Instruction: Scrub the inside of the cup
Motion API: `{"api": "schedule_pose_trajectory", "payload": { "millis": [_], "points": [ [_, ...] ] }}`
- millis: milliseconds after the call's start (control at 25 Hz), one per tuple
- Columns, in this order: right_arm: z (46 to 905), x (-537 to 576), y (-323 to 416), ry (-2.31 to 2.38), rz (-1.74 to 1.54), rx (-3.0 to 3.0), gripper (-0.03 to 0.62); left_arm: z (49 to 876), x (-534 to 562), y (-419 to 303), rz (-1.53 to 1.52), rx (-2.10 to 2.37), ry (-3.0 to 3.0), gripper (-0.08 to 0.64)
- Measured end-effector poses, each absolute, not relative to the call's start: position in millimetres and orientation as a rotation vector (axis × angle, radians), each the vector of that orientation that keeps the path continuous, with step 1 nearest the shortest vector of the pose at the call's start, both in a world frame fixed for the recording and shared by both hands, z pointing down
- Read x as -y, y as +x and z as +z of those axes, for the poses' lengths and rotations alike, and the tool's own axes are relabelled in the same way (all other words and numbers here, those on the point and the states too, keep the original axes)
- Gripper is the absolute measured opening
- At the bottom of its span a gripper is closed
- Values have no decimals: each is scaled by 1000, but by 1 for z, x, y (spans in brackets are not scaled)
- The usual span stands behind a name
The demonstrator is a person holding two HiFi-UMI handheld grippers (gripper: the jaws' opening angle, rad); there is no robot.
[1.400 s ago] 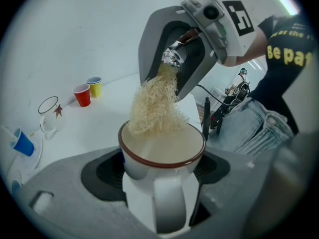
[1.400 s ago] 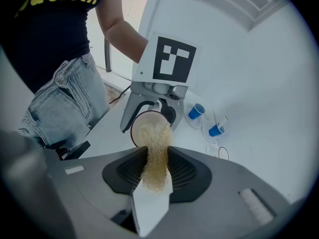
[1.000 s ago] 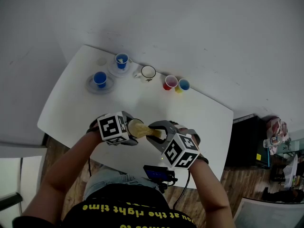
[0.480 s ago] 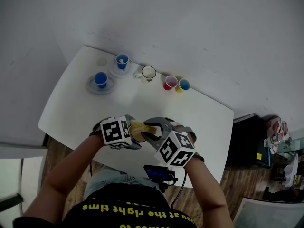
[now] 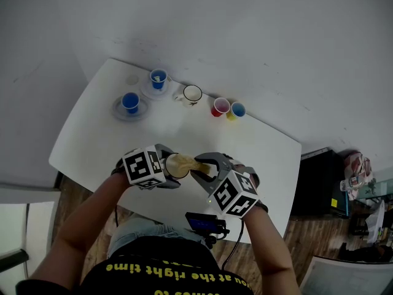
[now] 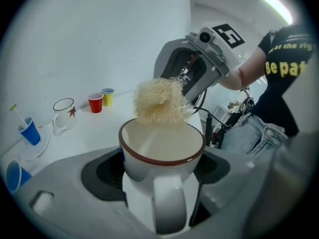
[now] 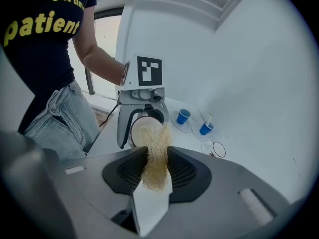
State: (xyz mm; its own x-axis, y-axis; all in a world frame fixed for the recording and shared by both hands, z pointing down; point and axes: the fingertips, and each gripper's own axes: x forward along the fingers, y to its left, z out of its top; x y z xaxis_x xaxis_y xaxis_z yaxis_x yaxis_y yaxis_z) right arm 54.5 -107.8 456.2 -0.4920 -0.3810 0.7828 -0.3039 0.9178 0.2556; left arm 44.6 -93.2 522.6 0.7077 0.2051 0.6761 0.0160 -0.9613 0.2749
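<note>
Left fingers (image 6: pixel 102 173) hide much of cup (image 6: pixel 162 148).

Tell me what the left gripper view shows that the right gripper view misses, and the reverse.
Left only: the handle of the white, red-brown-rimmed cup in the left tool, plus a small red cup and a yellow cup. Right only: the right tool pinching the straw-coloured fibre scrubber. Both: the scrubber at the cup's mouth, two blue cups, a clear glass mug.
</note>
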Motion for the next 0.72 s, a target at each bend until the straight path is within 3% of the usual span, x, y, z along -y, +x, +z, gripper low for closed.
{"api": "schedule_pose_trajectory", "payload": {
  "millis": [720],
  "points": [
    [451, 108, 34, 445, -220, 2085, 126, 513, 95, 46, 1090, -127, 2715, 407]
  ]
}}
